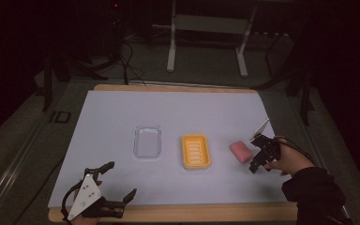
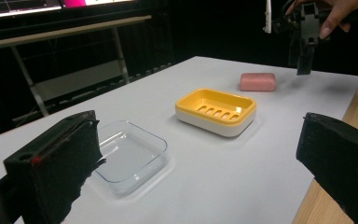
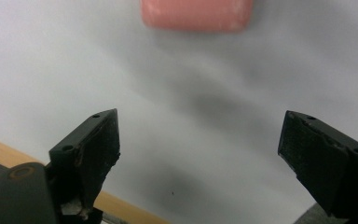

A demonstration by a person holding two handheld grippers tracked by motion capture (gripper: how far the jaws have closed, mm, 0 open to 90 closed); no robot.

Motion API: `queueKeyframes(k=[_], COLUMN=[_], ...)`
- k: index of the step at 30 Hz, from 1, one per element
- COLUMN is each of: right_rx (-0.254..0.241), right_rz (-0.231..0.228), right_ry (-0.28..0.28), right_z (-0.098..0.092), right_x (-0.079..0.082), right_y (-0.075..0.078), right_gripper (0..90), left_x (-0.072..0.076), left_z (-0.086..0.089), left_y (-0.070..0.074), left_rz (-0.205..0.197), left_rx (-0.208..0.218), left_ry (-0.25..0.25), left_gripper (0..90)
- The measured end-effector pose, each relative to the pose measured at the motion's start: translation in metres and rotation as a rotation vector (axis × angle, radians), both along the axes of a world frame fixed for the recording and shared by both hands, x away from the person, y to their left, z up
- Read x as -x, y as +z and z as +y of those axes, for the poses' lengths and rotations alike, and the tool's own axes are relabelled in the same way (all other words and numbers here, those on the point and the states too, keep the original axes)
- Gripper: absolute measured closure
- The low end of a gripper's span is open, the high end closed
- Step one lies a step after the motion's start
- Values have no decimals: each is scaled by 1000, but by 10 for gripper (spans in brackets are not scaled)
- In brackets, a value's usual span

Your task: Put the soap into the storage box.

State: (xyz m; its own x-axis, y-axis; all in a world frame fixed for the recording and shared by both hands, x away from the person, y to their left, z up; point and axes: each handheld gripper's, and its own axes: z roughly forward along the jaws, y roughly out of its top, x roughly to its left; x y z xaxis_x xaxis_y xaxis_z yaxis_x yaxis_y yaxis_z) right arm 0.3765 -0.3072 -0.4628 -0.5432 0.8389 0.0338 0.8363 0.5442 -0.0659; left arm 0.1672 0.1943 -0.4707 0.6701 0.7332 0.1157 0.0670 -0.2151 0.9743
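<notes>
A pink bar of soap (image 1: 240,151) lies on the white sheet at the right, and it also sits at the top edge of the right gripper view (image 3: 196,14). My right gripper (image 1: 255,153) hovers just right of the soap, open and empty, its jaws wide apart (image 3: 198,140). A yellow soap dish (image 1: 196,151) with a slotted insert stands in the middle. Left of it rests a clear plastic tray (image 1: 147,141). My left gripper (image 1: 120,179) is open near the front left edge, with nothing between its jaws (image 2: 198,140). It faces the clear tray (image 2: 130,154) and the dish (image 2: 216,111).
The white sheet (image 1: 122,112) covers a wooden table whose edge (image 1: 178,213) shows along the front. Beyond the table stand a metal frame (image 1: 206,28) and cables on the dark floor. A person's hand and dark sleeve (image 1: 314,187) hold the right gripper.
</notes>
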Motion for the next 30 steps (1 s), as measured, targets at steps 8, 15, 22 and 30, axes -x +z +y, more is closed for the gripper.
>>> queueKeyframes(k=[8,15,22,30], right_rx=[-36,-98,-160,-189], right_rz=[-117,-209,-301,-317], right_ry=[14,24,33,21], right_z=[11,18,26,30], right_x=[-12,-20,-27,-31], right_y=[6,11,13,0], right_gripper=[135,140,193,218], left_x=[0,0,0,0], left_z=[0,0,1,1], left_y=[0,0,0,0], left_rz=[1,1,1,3], left_rx=[3,2,4,4], left_ry=[1,-1,0,-2], left_gripper=[4,3,3,4])
